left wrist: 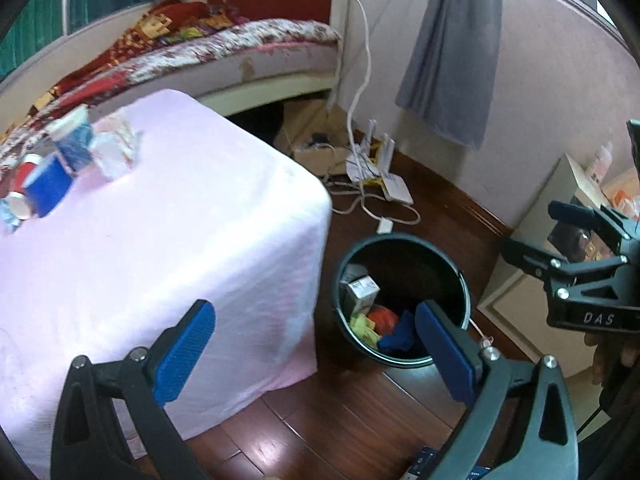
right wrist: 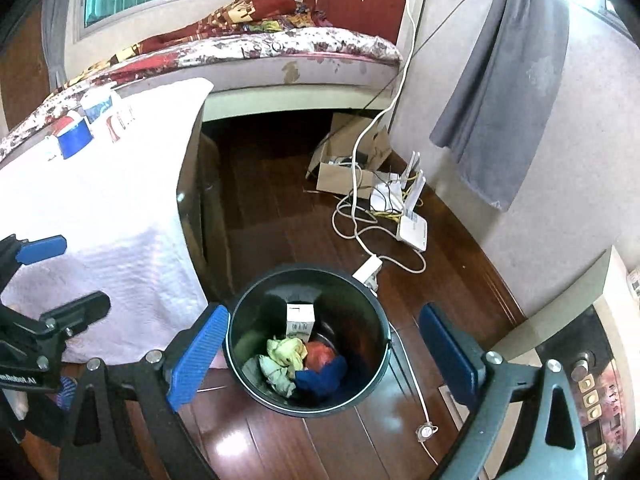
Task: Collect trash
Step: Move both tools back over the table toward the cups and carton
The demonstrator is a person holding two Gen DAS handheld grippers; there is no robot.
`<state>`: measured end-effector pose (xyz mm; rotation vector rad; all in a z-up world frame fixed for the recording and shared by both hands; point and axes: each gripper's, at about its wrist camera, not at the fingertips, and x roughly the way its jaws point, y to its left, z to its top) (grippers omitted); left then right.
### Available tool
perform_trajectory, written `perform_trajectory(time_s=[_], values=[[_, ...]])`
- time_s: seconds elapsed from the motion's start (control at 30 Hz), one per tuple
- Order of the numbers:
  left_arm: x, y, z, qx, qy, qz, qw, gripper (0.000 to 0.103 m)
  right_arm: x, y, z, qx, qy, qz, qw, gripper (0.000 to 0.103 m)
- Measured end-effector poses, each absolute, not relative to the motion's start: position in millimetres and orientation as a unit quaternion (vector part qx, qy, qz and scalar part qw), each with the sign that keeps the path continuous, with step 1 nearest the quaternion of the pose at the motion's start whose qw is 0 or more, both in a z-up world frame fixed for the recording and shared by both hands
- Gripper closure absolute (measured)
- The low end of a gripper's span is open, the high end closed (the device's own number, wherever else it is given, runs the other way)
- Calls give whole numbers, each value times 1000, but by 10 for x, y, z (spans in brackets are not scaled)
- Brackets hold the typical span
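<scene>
A: How are the tongs held?
B: Both left tongs (left wrist: 314,350) and right tongs (right wrist: 322,354) are spread, empty, above the bin (right wrist: 240,344).
A: And the trash?
B: Paper cups (left wrist: 48,186) are seen at the surface's (left wrist: 192,232) far corner; light and crushable, they are best pinched gently at the rim.

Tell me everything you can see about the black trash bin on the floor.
The trash bin is round, dark and glossy, probably plastic, with a thin wire handle at its rim. It stands upright and open on the wooden floor, beside the cloth-covered table. Inside lie a small carton, yellow-green crumpled pieces, something red-orange and a blue item. Neither gripper touches it.
</scene>
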<state>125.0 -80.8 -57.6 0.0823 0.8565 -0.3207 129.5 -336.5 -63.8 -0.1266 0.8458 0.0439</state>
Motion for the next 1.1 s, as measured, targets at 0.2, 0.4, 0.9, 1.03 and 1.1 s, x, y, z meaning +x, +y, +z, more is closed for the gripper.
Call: perform_trajectory(time_s=[0.2, 0.4, 0.9, 1.03, 1.1], values=[[1206, -580, -469, 39, 398, -132, 907, 2, 1309, -3140, -511, -62, 398, 41, 915, 5], [1219, -176, -355, 24, 385, -95, 918, 2, 1437, -2804, -389, -57, 383, 68, 920, 5], [1279, 1292, -324, -31, 363, 9, 931, 13, 1900, -1473, -302, -32, 356, 168, 919, 0], [1375, 1609, -361, -35, 364, 25, 930, 23, 2004, -1091, -261, -41, 317, 180, 930, 0], [1432, 1749, -376, -37, 365, 33, 930, 25, 2122, -910, -268, -51, 337, 180, 923, 0]])
